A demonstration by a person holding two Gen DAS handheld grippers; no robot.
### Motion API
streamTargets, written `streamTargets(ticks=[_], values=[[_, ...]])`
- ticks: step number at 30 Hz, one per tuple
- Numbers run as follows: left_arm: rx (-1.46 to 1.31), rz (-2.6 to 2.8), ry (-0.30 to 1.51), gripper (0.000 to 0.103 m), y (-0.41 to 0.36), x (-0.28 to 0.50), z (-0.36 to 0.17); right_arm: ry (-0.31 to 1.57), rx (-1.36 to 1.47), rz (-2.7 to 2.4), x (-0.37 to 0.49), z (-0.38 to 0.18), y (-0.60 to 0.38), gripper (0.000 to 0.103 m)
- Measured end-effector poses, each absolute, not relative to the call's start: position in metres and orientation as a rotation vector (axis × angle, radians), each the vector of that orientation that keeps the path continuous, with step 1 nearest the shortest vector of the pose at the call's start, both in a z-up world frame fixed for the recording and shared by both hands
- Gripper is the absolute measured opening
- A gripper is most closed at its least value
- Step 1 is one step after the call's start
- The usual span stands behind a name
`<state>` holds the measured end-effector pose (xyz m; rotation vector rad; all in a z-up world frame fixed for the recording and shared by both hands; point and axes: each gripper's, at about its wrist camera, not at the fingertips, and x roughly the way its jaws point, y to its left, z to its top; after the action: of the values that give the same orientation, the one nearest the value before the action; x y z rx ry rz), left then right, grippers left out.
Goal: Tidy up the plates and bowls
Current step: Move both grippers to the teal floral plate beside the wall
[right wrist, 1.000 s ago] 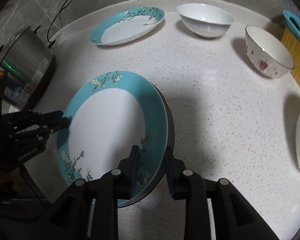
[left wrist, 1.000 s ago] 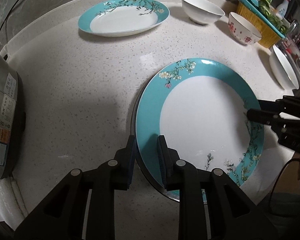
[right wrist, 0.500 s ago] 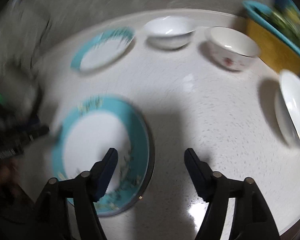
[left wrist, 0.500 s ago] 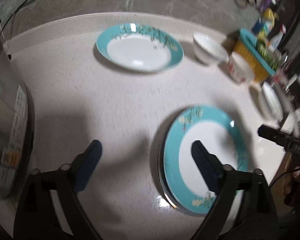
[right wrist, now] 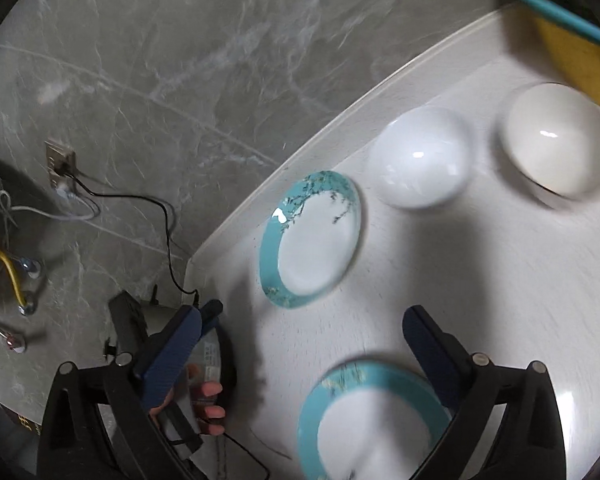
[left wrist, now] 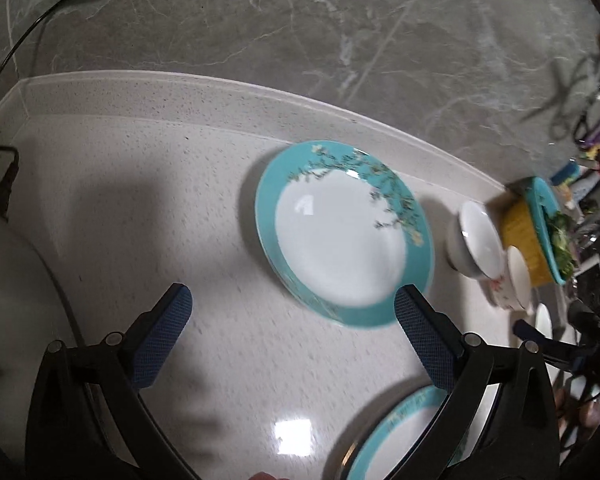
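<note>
Teal-rimmed plate (left wrist: 346,236), frame centre, lies free; left gripper (left wrist: 292,322) and right gripper (right wrist: 306,332) gape empty. Risk: a hasty rim pinch slipping, knocking white bowl (left wrist: 476,242).

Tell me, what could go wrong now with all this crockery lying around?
The far plate lies close to the white bowl, so grabbing it could knock the bowl. The near plate rests on another dish, and a bump from the open right gripper might slide it off.
</note>
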<state>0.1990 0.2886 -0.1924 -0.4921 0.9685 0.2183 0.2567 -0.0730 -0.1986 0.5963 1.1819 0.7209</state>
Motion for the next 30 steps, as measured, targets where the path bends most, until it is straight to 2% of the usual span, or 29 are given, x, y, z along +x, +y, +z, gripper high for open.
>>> streamTargets(ticks=[5,13,17,19,26,30], values=[[-0.425,0.274,1.010,0.103,0.296,0.230,-0.205,1.245,0.570,0.768,0.288,-0.232,-0.036,0.103],[-0.489,0.326,1.126,0.103,0.322,0.266,-0.243,1.285,0.543,0.710,0.326,-0.269,-0.021,0.103],[-0.537,0.341,1.121,0.101,0.334,0.269,-0.250,1.299,0.502,0.692,0.333,-0.277,-0.012,0.100],[-0.552,0.346,1.132,0.101,0.340,0.273,-0.254,1.311,0.499,0.676,0.336,-0.283,-0.009,0.094],[-0.469,0.342,1.148,0.100,0.334,0.286,-0.258,1.328,0.451,0.633,0.346,-0.292,0.006,0.087],[-0.450,0.319,1.163,0.094,0.332,0.293,-0.263,1.321,0.413,0.634,0.350,-0.290,0.015,0.086]])
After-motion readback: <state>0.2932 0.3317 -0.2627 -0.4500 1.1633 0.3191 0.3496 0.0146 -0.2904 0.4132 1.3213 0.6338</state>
